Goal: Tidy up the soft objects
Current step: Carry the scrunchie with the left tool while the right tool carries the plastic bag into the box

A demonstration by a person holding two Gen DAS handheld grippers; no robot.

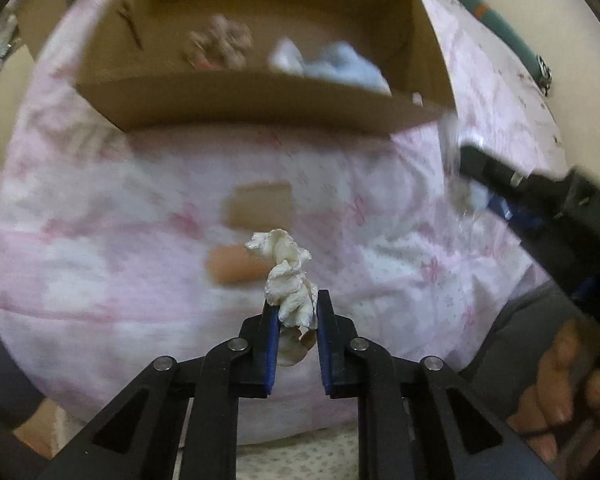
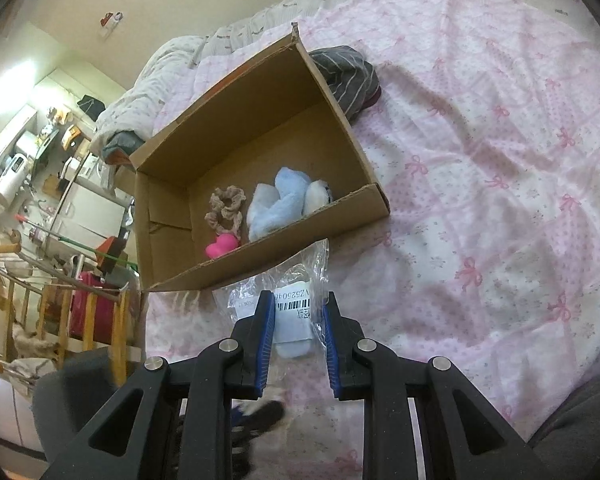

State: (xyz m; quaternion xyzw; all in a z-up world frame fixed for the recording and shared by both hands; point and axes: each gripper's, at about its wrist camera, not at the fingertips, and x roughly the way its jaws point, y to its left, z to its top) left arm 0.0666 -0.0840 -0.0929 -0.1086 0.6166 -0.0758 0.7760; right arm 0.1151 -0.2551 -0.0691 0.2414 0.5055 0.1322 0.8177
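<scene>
Both tongs sit nearest: left tongs (image 1: 294, 312) pinch a crumpled cream scrunchie (image 1: 286, 280), right tongs (image 2: 299, 320) clamp a clear plastic bag (image 2: 284, 300) holding a pale blue soft item. At 12 o'clock the cardboard box (image 2: 276, 252) rests on the pink bedspread (image 2: 480, 200), containing 1 light blue plush (image 2: 278, 204), 1 beige scrunchie (image 2: 226, 206), 1 pink heart (image 2: 220, 246). Carrying each load clear over the near wall before releasing seems wise; limp fabric could snag.

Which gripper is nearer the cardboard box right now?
Right. The right gripper, holding a bagged light-blue item, sits just short of the cardboard box and its front wall. The left gripper, pinching a cream scrunchie, is farther back.
</scene>
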